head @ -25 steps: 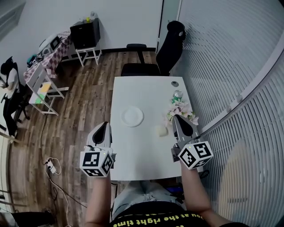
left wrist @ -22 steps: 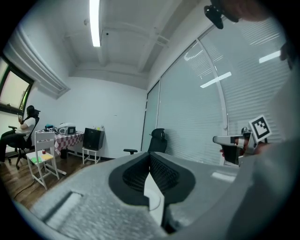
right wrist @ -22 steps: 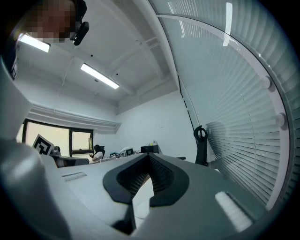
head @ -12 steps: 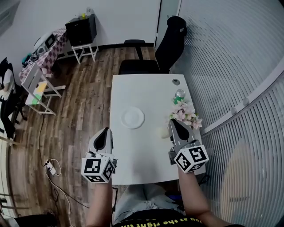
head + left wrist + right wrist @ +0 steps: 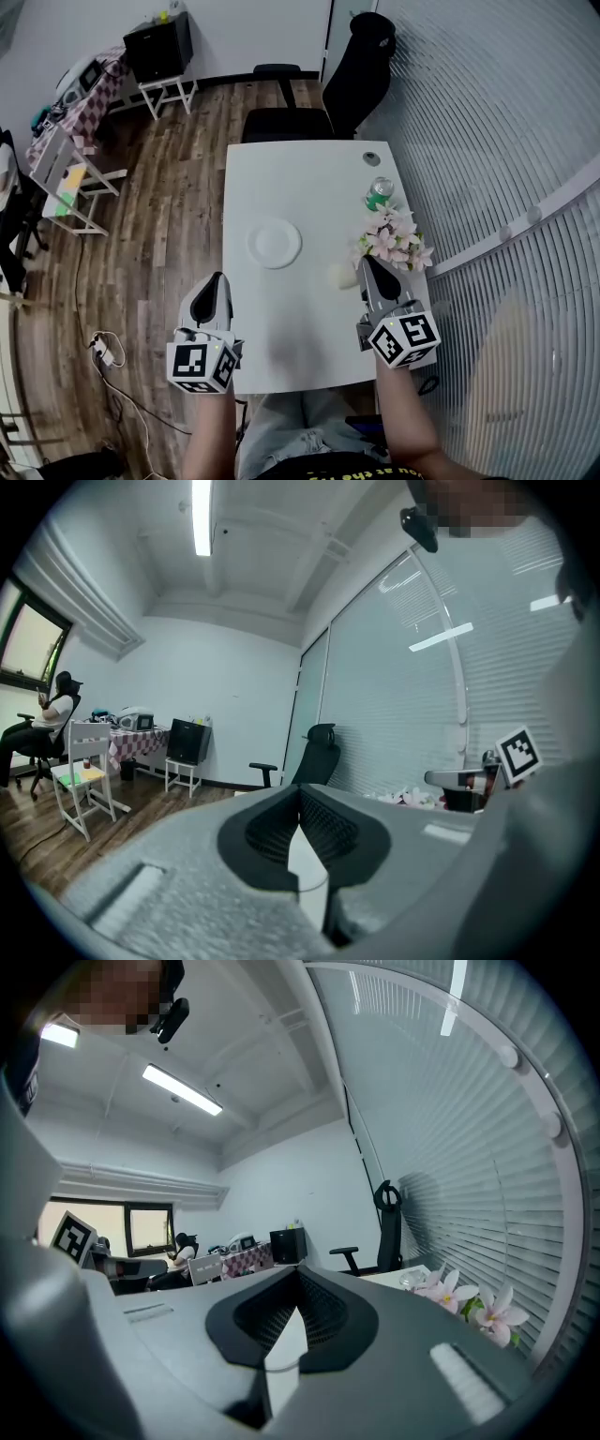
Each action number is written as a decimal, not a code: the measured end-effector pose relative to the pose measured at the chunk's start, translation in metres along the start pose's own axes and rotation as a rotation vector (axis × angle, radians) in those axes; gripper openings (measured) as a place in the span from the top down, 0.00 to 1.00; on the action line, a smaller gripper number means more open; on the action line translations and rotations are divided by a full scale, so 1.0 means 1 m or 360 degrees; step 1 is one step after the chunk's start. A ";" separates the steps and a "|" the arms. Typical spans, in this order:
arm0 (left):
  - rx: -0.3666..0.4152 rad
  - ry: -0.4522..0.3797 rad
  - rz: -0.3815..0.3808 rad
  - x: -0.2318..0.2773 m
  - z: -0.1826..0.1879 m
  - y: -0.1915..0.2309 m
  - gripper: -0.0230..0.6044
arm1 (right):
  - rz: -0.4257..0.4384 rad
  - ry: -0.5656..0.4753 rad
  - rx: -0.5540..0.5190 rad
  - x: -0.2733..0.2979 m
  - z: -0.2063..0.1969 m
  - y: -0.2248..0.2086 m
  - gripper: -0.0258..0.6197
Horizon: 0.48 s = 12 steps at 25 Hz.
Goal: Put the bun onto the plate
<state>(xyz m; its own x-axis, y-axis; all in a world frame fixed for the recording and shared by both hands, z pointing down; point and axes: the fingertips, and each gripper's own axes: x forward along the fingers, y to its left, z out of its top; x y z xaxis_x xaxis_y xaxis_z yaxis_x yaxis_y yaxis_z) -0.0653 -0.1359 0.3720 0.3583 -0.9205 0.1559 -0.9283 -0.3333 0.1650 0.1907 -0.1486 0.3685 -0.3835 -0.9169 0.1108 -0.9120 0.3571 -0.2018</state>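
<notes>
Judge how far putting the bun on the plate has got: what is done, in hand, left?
Done: nothing; the plate is bare and the bun lies on the table, apart from it. In hand: nothing; the right gripper is beside the bun, fingers together and empty, like the left gripper. Left: grasp the bun, carry it to the plate, release.

1. In the head view my right gripper (image 5: 369, 264) hides the bun's (image 5: 339, 277) right edge.
2. My left gripper (image 5: 300, 794) fills its own view's lower half and hides most of the table (image 5: 281, 319).
3. The far-left person (image 5: 7, 246) is cut off by the edge.
4. The clutter (image 5: 73, 86) on the checked table (image 5: 105, 86) is too small to tell.
</notes>
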 end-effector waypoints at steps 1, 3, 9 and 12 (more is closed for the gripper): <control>0.0006 -0.0014 0.0004 0.001 -0.001 0.001 0.96 | -0.0003 0.0010 0.0006 0.001 -0.006 -0.003 0.95; 0.0014 -0.0032 0.0009 0.004 -0.006 0.001 0.96 | -0.0010 0.0043 0.0011 0.004 -0.018 -0.009 0.95; -0.0019 -0.0002 0.0017 0.014 -0.023 0.004 0.96 | -0.0053 0.0180 -0.0017 0.017 -0.056 -0.027 0.95; -0.0017 0.0026 0.0016 0.019 -0.035 0.007 0.96 | -0.0058 0.0271 -0.0055 0.026 -0.083 -0.031 0.91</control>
<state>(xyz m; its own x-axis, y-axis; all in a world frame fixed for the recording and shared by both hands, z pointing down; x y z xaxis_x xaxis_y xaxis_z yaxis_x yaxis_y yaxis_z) -0.0612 -0.1484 0.4101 0.3508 -0.9202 0.1737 -0.9306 -0.3219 0.1740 0.1967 -0.1691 0.4580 -0.3663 -0.8870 0.2814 -0.9292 0.3325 -0.1615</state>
